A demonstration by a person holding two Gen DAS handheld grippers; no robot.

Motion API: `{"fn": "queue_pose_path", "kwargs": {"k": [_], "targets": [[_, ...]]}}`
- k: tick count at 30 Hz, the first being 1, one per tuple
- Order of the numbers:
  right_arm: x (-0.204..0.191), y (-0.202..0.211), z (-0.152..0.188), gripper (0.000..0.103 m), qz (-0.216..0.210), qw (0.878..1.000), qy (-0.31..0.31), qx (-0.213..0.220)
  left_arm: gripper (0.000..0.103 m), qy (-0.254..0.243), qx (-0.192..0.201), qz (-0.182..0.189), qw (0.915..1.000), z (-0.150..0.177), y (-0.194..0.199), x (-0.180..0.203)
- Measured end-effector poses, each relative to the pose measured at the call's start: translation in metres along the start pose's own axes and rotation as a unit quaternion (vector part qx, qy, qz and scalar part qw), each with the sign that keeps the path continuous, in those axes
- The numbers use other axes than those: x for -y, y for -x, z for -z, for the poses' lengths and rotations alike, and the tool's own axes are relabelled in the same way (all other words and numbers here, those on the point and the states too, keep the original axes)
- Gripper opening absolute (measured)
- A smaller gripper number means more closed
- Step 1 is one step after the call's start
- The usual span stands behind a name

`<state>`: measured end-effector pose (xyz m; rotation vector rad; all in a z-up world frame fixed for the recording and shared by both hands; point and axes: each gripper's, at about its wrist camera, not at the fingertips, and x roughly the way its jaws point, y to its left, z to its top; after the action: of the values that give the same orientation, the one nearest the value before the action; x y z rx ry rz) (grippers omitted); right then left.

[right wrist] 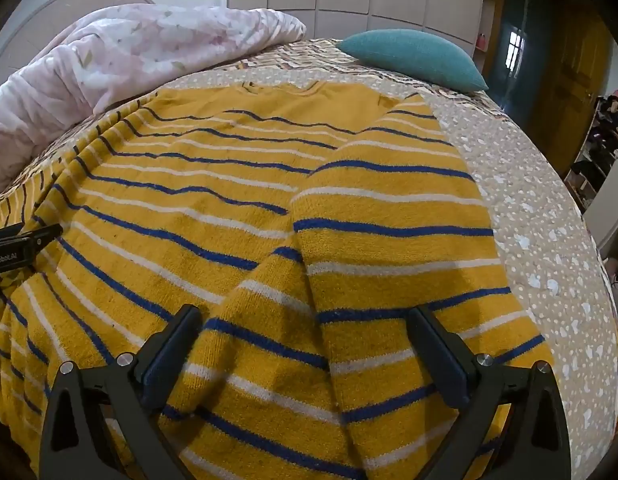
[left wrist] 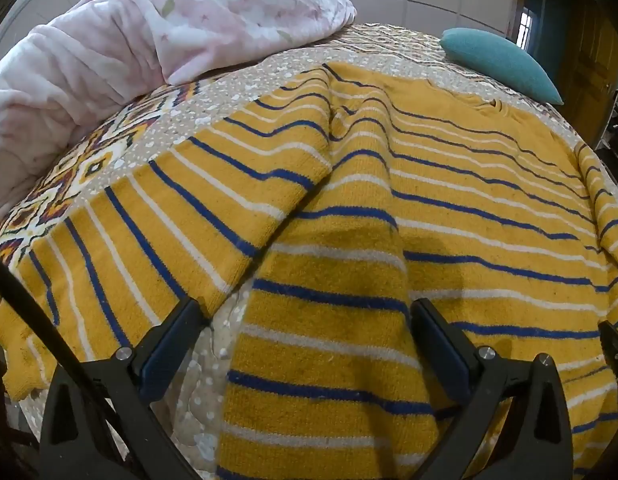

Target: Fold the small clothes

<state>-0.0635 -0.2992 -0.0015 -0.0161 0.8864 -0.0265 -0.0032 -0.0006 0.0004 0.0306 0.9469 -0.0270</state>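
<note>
A yellow sweater [left wrist: 449, 184] with blue and white stripes lies spread on the bed, collar toward the far side. In the left wrist view its left sleeve [left wrist: 181, 216] angles away from the body. My left gripper [left wrist: 305, 316] stands open above the sweater's lower left part, nothing pinched. In the right wrist view the same sweater [right wrist: 213, 184] fills the bed, its right sleeve [right wrist: 393, 248] folded along the body. My right gripper [right wrist: 305, 320] hangs open over that sleeve's lower part. The left gripper's finger [right wrist: 25, 240] shows at the left edge.
A pink floral blanket [left wrist: 149, 40] is heaped at the bed's far left. A teal pillow [right wrist: 417, 58] lies at the far right. The patterned bedspread [right wrist: 529, 208] shows bare beside the sweater. Shelves and a dark doorway stand past the bed's right edge.
</note>
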Motion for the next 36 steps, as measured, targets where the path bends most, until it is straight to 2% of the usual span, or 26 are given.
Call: {"fn": "queue_pose_path", "kwargs": {"k": [9, 28, 36], "targets": [[0.0018, -0.0052, -0.0072, 0.103, -0.003, 1.000, 0.000, -0.001, 0.103, -0.002, -0.002, -0.001, 1.0000, -0.0043, -0.0007, -0.0013], [-0.0021, -0.0024, -0.0003, 0.103, -0.003, 1.000, -0.002, 0.001, 0.103, -0.001, -0.001, 0.000, 1.0000, -0.0028, -0.0014, -0.0033], [0.0023, -0.0032, -0.0060, 0.103, -0.011, 1.000, -0.005, -0.012, 0.103, -0.002, -0.002, -0.001, 1.0000, -0.0035, -0.0010, -0.0053]]}}
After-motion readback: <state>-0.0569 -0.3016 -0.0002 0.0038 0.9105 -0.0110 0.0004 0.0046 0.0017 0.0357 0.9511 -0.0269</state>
